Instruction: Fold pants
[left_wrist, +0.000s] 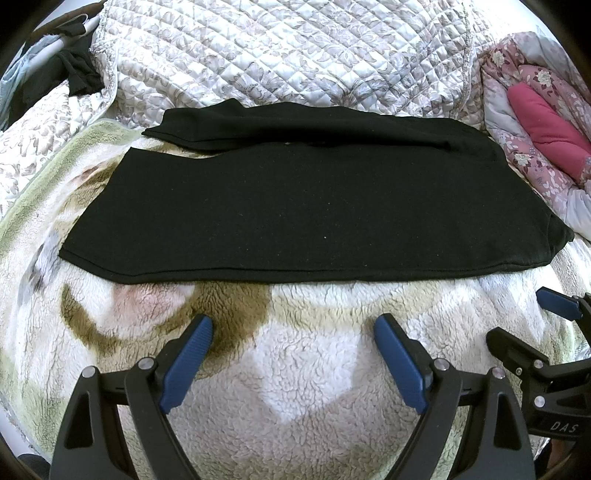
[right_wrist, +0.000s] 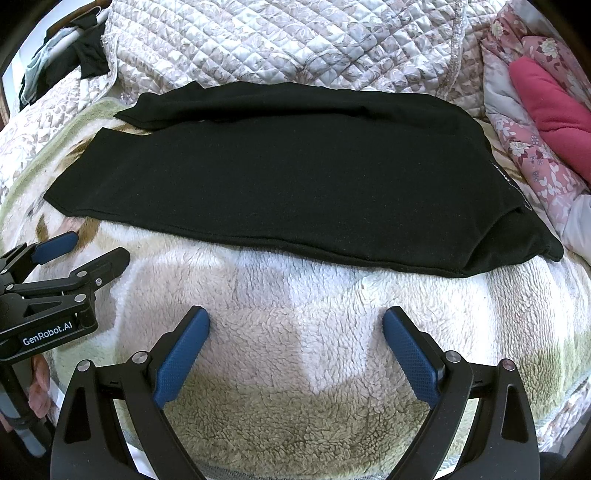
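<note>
**Black pants lie flat on the bed, both hand-held grippers spread and empty**

Starting far left: a small heap of dark clothes (left_wrist: 74, 70) sits at the bed's far left corner, beside something pale blue. Moving in, one fleece blanket (left_wrist: 295, 369), cream with green and brown patches, covers the near part of the bed, and one quilted floral coverlet (left_wrist: 295, 48) rises behind it.

Centre stage: one pair of black pants (left_wrist: 295, 195), laid flat across the fleece blanket, running left to right. Two legs count out at the left end, the far one lying slightly apart from the near one with a sliver of blanket between them. The right end is the wider one.

Two hand-held grippers in play. The left hand-held gripper (left_wrist: 293, 332) hovers over the blanket near the pants' near hem, blue pads wide apart, pinching nothing. The right hand-held gripper (right_wrist: 296, 326) does the same, spread and empty, just short of the hem.

Far right: one pink floral quilt (right_wrist: 532, 147) with a plain pink pillow (right_wrist: 554, 103) tucked in it.

Differences now. Only the right wrist view shows a small label (right_wrist: 511, 181) on the pants' right end, the lettering "GenRobot.AI" on the left tool's body, and fingers (right_wrist: 38, 387) gripping its handle. The left wrist view instead catches "DAS" on the right tool at its right edge.
</note>
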